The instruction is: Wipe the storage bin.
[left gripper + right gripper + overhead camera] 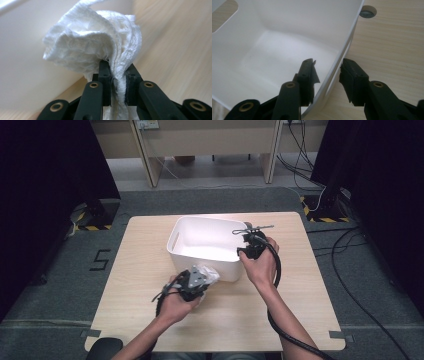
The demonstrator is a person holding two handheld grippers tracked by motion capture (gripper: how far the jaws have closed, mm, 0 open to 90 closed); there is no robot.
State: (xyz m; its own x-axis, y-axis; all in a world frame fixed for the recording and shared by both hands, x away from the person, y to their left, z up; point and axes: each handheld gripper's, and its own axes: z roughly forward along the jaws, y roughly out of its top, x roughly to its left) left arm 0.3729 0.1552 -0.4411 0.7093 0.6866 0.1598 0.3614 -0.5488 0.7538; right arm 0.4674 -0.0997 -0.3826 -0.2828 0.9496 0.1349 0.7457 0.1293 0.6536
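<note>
A: Status of the left gripper (196, 284)?

B: Its jaws are clamped on a crumpled white cloth (100, 47). In the left gripper view the cloth bunches above the pads and a strand runs down between them. In the high view the cloth (207, 272) sits just outside the near wall of the white bin (176, 240), above the table (130, 285), close to the rim.

A: And the bin?

B: It stands upright at mid-table. Its floor appears bare as far as the high view and the right gripper view can tell.

A: Right gripper (250, 251)?

B: It straddles the bin's right-hand wall (342, 52), one jaw inside, one outside. There is a visible gap between each pad and the wall, so the jaws are parted and grip nothing.

A: Step in hand?

B: Judged from the layout: transfer of the cloth into the bin, with the carry under way and the drop not yet made.

A: Requirements for the next move?

B: Lift the cloth clear of the near rim, bring it over the bin's interior, then part the left jaws. The hanging strand could catch on the rim, so allow clearance. The right gripper is placed to steady the bin if it closes on the wall.
</note>
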